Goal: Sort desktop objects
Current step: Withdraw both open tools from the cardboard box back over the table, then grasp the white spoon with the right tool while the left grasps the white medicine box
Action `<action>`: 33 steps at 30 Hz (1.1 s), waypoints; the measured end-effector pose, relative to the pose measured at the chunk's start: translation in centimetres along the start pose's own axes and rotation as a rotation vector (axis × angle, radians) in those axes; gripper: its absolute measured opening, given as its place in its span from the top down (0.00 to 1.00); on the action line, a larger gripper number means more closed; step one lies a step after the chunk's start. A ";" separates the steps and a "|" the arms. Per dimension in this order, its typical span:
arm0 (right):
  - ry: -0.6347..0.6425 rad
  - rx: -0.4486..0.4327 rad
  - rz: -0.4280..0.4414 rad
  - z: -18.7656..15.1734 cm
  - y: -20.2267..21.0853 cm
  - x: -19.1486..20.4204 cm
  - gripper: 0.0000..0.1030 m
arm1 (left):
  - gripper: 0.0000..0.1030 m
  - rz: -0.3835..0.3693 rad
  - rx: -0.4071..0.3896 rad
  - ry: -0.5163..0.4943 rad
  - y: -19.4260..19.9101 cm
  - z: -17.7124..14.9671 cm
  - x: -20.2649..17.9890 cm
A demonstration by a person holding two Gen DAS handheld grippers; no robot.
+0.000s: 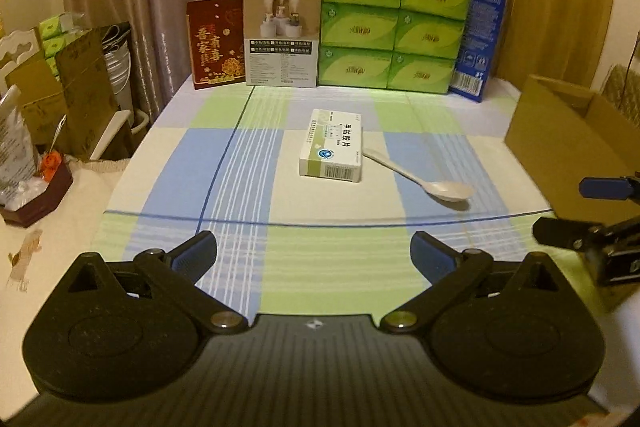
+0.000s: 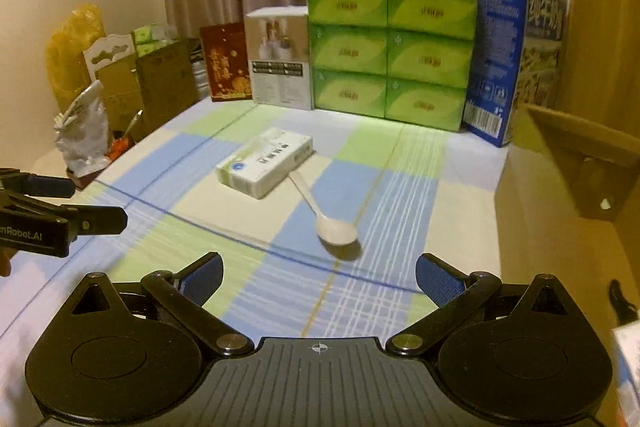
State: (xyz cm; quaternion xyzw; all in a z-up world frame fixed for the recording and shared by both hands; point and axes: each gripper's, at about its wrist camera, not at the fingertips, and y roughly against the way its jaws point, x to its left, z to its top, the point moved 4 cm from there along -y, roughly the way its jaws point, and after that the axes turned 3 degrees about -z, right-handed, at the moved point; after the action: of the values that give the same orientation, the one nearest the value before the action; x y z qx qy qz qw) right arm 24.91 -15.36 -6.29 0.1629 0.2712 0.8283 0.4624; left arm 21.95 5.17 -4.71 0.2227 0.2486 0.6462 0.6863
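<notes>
A white and green medicine box (image 1: 333, 146) (image 2: 265, 161) lies flat in the middle of the checked tablecloth. Beside it rests a cream plastic spoon (image 1: 424, 175) (image 2: 320, 207), its bowl toward me and its handle tip touching the box. My left gripper (image 1: 314, 257) hovers open over the near cloth, well short of both, with nothing between its blue pads. My right gripper (image 2: 319, 277) is open too and empty, with the spoon's bowl just ahead of it. Each gripper shows at the edge of the other's view.
An open cardboard box (image 1: 576, 143) (image 2: 580, 163) stands at the right of the table. Along the back stand green tissue packs (image 1: 394, 23), a blue carton (image 1: 482, 35), a white product box (image 1: 283, 35) and a red box (image 1: 216, 43). Cartons and bags crowd the left side.
</notes>
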 end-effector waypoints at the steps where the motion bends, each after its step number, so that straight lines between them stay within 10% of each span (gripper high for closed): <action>1: 0.001 -0.003 0.001 0.1 -0.8 -0.2 0.03 | 0.02 -0.007 -0.002 0.001 -1.0 0.2 0.1; 17: 0.095 0.038 0.036 0.9 -10.2 -1.6 0.28 | 0.02 -0.073 0.012 -0.165 -11.1 1.9 -0.7; 33: 0.099 0.060 0.053 0.4 -12.5 -2.3 0.58 | 0.02 -0.094 0.011 -0.187 -12.8 2.3 -1.2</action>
State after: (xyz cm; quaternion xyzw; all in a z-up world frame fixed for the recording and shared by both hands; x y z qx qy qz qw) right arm 34.81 -11.85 -13.54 0.1427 0.3140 0.8388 0.4213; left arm 33.23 3.16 -10.89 0.2740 0.1970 0.5884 0.7348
